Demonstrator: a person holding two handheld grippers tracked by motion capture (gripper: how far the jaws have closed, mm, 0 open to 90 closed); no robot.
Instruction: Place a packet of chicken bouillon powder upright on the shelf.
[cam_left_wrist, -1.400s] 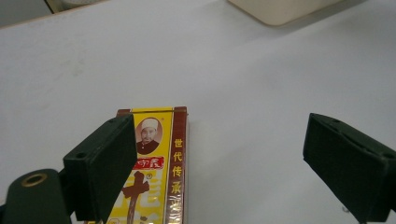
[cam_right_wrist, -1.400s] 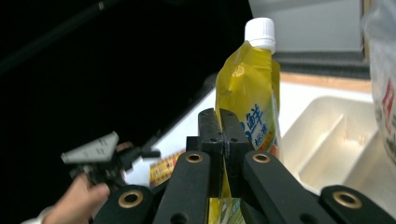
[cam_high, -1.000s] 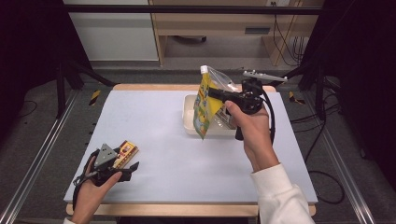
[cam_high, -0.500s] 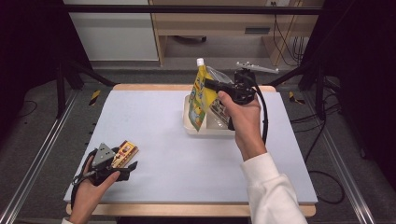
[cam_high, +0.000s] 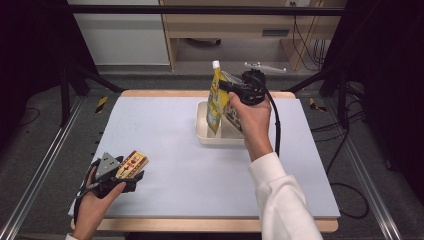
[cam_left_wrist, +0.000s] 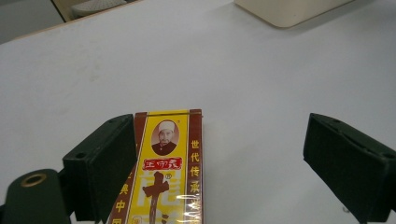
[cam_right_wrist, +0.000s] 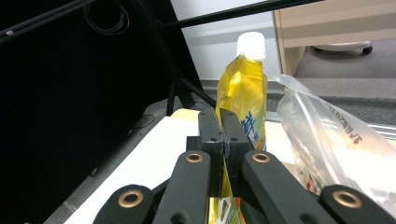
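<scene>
- my right hand-held gripper (cam_high: 223, 87) is clamped on the yellow pouch (cam_high: 215, 102), which stands upright in the tray (cam_high: 202, 131) just below it.
- a clear bag (cam_right_wrist: 327, 140) lies just right of that pouch.
- my left hand-held gripper (cam_left_wrist: 224, 163) is spread wide on the tabletop (cam_high: 170, 135); the box (cam_left_wrist: 163, 168) lies between its jaws, against the left one.

In the left tool view, the yellow and red box (cam_left_wrist: 161, 172) runs off the bottom edge. The cream tray (cam_left_wrist: 289, 7) is cut by the top edge. In the right tool view, the yellow pouch (cam_right_wrist: 243, 100) has its lower part hidden behind the tool's jaws. The print on the clear bag (cam_right_wrist: 336, 140) is too blurred to read.
</scene>
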